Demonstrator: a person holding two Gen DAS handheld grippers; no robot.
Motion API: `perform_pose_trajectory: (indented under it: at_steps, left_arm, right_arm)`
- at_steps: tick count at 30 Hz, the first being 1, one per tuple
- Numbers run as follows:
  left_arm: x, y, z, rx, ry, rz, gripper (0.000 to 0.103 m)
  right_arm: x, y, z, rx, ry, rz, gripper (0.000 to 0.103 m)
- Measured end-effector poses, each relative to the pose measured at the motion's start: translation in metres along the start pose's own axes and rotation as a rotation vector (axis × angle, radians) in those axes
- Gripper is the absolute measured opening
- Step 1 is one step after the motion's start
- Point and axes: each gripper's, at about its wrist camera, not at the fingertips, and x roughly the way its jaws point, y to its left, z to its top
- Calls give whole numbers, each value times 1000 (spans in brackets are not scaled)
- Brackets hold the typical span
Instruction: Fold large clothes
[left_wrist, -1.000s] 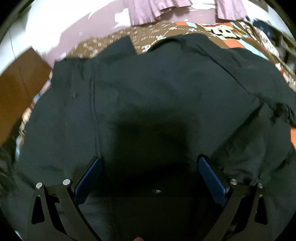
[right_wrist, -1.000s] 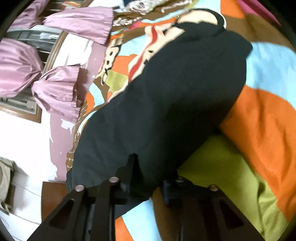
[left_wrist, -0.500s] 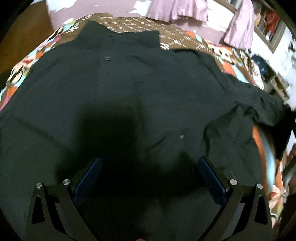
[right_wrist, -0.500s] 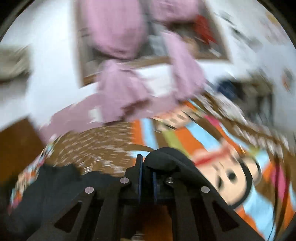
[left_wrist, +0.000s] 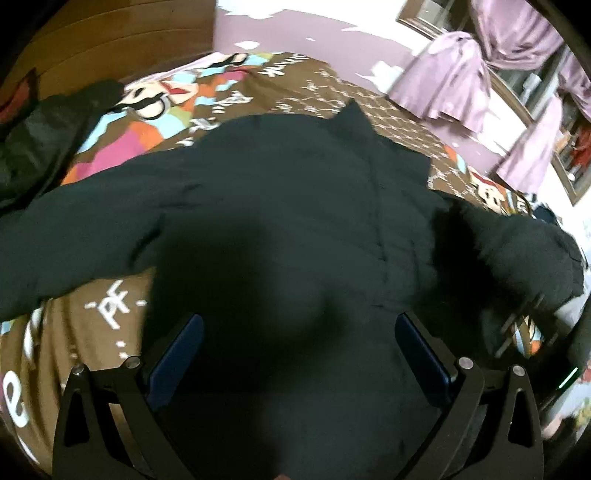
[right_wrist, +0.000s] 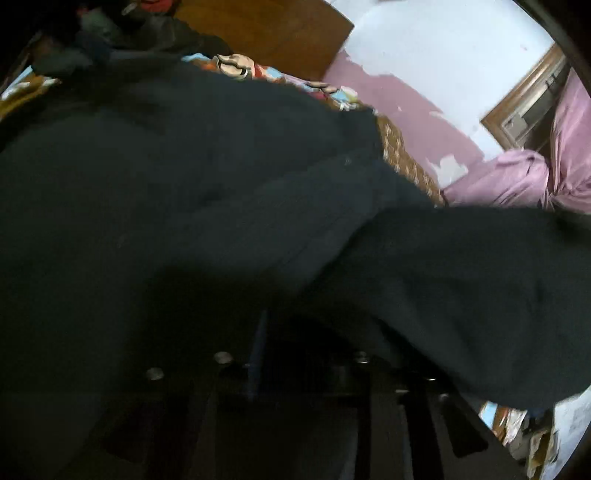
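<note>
Black, heavy fabric: the coat (left_wrist: 295, 206) lies spread on the bed (left_wrist: 110, 306), its collar toward the far wall and its body filling the near centre of both views. One sleeve reaches out to the left over the patterned bedspread; the other sleeve (right_wrist: 461, 273) has been carried across the body from the right and lies draped over it.

The left gripper (left_wrist: 299, 354) hovers above the lower body of the coat with its fingers (left_wrist: 177, 354) wide apart and nothing between them. The right gripper (right_wrist: 306, 354) sits low in shadow; its fingers have just been opening and stand partly apart, and we cannot tell whether cloth remains between them.

We judge these risks:
- If cloth clings to the right fingers, drawing them away would drag the sleeve off the body and undo the fold.
- The sleeve lies bulged, not flat; a later fold over it could trap wrinkles.
- The left sleeve is still extended, so folding the body now would leave it hanging out.
- A second dark garment (left_wrist: 40, 140) at the far left could be snagged by mistake.
</note>
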Motion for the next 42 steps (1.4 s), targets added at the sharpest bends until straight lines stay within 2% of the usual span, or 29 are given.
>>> perform_pose_trajectory:
  at_steps: [1,2,3,4,8,11,15,17,19,21,24,25,30,33,36,38,40,42]
  left_arm:
    - [-4,5,-2,-6,3,1,102]
    - [-3,7,-2,-14,8,0,102]
    - [-2,7,-3,-20,13,-2,102]
    - [0,9,-2,-20,13,-9,102]
    - [4,-11,-6,14,-2,-102,102]
    - [0,-34,-13,70,-46,-220,102]
    - [-3,-55,-28,105,-65,-342,102]
    - [0,-62,-34,103,-48,-401,102]
    - [2,-72,-40,132,-40,-415,102]
    - [3,-96,-54,243,-51,-390,102]
    - [3,-141,-83,465,-137,-298,102]
    - [5,-159,-92,536,-182,-247,102]
    - [21,-220,-116,691,-303,-128,102]
    - [35,-237,-110,651,-314,-39,101]
    - [41,-229,-94,550,-320,-43,99]
    - [37,-216,-83,483,-347,-46,83]
    - [30,-203,-74,445,-364,-32,78]
    - [21,-184,-60,393,-384,-4,78]
  right_arm:
    - [-3,-4,-7,37,-11,6,38]
    - [-8,-15,-16,123,-25,23,58]
    - [-12,-22,-20,183,-31,35,84]
    - [-17,-34,-31,270,-50,60,92]
    - [-32,-66,-76,502,-115,174,92]
    - [-38,-92,-110,695,-159,221,92]
    - [-48,-123,-150,920,-195,180,92]
    - [-46,-142,-176,1090,-204,152,92]
    - [-45,-165,-199,1246,-205,139,92]
    - [-49,-182,-225,1351,-206,129,92]
    - [-60,-186,-245,1380,-199,96,92]
    - [-59,-187,-246,1377,-191,90,92]
    - [-74,-174,-248,1372,-184,83,92]
    - [-76,-172,-245,1363,-180,74,92]
    - [-76,-167,-241,1340,-173,57,92]
    - [-74,-165,-234,1319,-166,51,92]
    - [-73,-162,-227,1301,-171,46,92]
    - [-71,-161,-219,1284,-175,42,92]
